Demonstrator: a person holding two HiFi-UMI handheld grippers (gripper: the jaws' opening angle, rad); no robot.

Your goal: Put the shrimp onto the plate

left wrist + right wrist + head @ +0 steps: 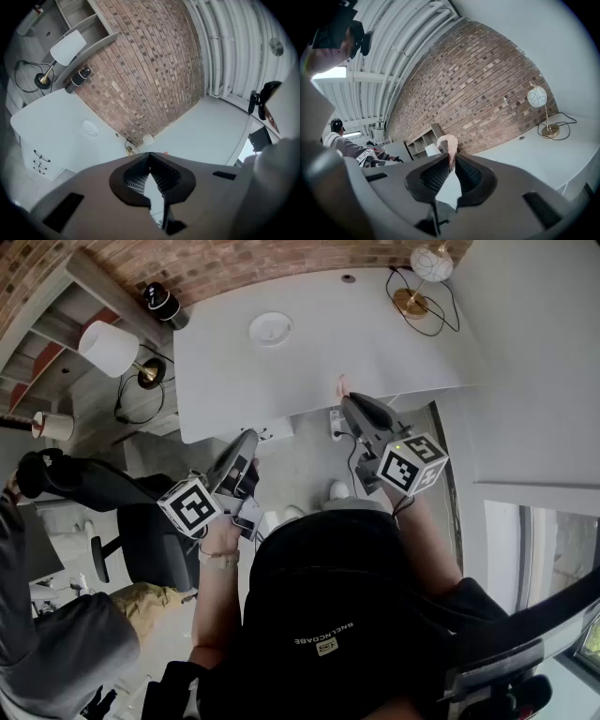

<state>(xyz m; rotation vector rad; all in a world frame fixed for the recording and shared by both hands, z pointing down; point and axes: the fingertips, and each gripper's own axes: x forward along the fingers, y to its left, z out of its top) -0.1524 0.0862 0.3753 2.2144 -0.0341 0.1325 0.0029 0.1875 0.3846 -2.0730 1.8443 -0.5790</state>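
The left tool [251, 435] hung below the near edge of the counter [375, 334], over the floor. Its jaws were pressed together at the tips with nothing between them, as the left gripper view [150, 154] showed.

The plate [270, 329] lay on the left half of the counter, nearer to the far edge than to the near one, and it looked bare.

The right tool [349, 399] was over the near edge of the counter, about in the middle, and its jaws were clenched on the shrimp [342, 385]. In the right gripper view the pale pink shrimp [449, 145] stuck out above the tool's tips [452, 161]. The shrimp was well apart from the plate.

A round lamp [427, 268] stood at the far right corner of the counter.

In my judgement the pickup was done, and the carrying to the plate and the release were left to do.

As for writing, there was small white print on the person's dark clothing [323, 638] in the head view, but it was upside down and too small to read surely. The cubes on the tools had only square patterns and no words.
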